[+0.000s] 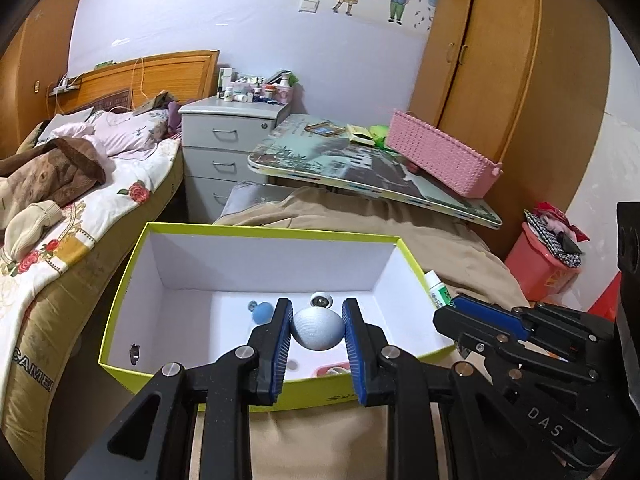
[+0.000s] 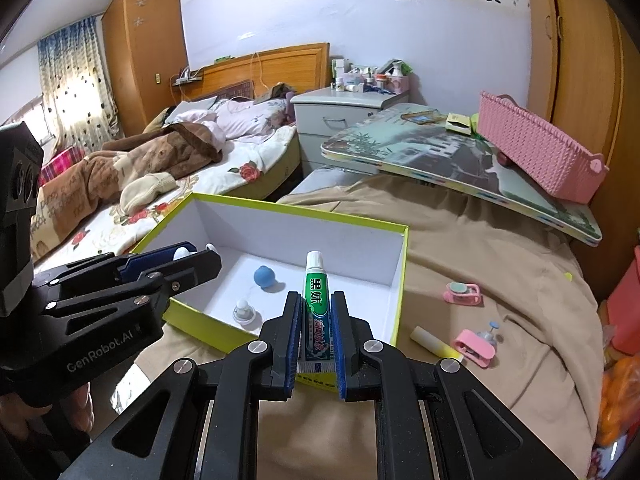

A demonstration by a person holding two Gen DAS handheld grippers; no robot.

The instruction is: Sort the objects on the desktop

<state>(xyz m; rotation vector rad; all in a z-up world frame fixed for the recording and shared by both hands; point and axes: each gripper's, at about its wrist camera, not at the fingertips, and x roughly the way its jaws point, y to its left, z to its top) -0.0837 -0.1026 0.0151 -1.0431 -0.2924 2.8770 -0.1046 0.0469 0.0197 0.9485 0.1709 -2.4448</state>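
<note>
A yellow-green box (image 1: 272, 231) with a white inside sits on beige cloth. My left gripper (image 1: 316, 310) is shut on a grey-white ball (image 1: 318, 330) above the box's near side. Inside the box lie a small blue bulb-shaped piece (image 1: 264, 313) and a little white round piece (image 1: 321, 300). My right gripper (image 2: 317, 298) is shut on a green and white toothpaste tube (image 2: 315, 276), cap pointing away, over the box's near rim (image 2: 400, 280). The left gripper (image 2: 202, 254) shows at the left of the right wrist view, with the ball (image 2: 182, 253) mostly hidden between its fingers.
On the beige cloth right of the box lie two pink items (image 2: 462, 293) (image 2: 476, 346) and a pale yellow tube (image 2: 434, 343). Behind stands a tilted picture-printed lap table (image 2: 400, 148) bearing a pink basket (image 2: 540, 156). A bed (image 2: 160, 168), grey drawers (image 1: 224, 152) and a red bin (image 1: 540, 264) surround the area.
</note>
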